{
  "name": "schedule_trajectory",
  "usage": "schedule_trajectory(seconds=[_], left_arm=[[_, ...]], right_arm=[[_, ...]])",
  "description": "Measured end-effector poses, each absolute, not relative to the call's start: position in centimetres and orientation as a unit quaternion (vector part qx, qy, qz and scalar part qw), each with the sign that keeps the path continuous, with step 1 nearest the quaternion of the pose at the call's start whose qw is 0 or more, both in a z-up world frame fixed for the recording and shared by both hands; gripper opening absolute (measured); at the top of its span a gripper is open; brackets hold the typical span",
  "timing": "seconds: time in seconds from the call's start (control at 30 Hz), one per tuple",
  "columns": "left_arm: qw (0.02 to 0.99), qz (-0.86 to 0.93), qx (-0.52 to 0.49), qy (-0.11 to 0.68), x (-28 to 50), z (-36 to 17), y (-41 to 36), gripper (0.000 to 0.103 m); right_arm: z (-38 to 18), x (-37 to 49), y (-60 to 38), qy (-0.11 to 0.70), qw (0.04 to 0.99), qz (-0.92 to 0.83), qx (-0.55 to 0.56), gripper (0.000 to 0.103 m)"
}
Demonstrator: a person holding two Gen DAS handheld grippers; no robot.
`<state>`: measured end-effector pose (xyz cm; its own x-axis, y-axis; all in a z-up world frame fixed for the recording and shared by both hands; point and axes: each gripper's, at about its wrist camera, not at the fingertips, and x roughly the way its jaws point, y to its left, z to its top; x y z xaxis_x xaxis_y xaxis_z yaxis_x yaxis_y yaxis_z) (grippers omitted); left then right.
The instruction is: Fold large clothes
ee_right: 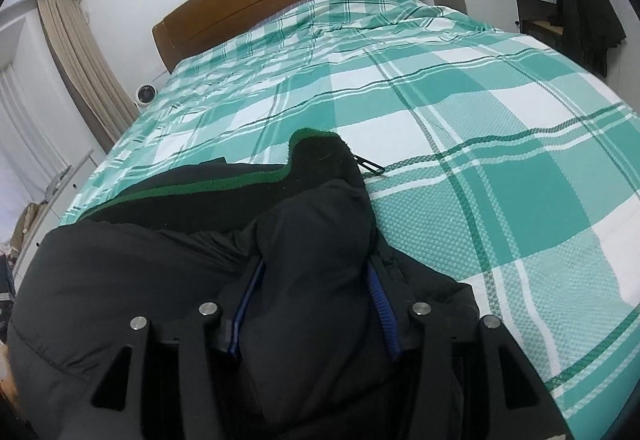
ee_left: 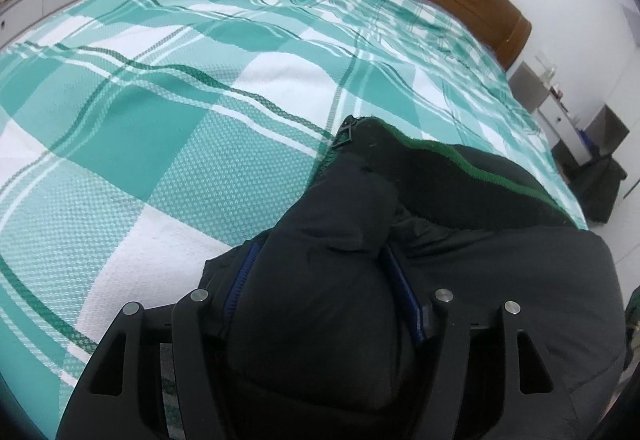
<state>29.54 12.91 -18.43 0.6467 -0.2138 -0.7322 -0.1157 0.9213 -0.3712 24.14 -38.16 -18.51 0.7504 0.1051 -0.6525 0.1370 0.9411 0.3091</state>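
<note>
Jacket (ee_left: 460, 260), black and padded with a green-edged collar (ee_right: 240, 180), lies bunched on the near part of the bed (ee_left: 160, 120), toward 5 o'clock in the left view and 7 o'clock in the right view. The left gripper (ee_left: 320, 304) is clamped on a thick roll of its cloth, and the right gripper (ee_right: 312, 300) is clamped on another roll. I think the slippery padding may slide out of the blue pads (ee_right: 378, 288) if the pull is quick, or the zipper tab (ee_right: 370, 166) may catch the bedcover.
</note>
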Motion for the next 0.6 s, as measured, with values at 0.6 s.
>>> schedule_trajectory(seconds=[0.6], left_arm=[[0.884, -0.041, -0.219, 0.41, 29.64, -18.94, 13.45, 0.065]], right_arm=[[-18.97, 24.09, -38.73, 0.344, 0.919, 0.003, 0.191, 0.05]])
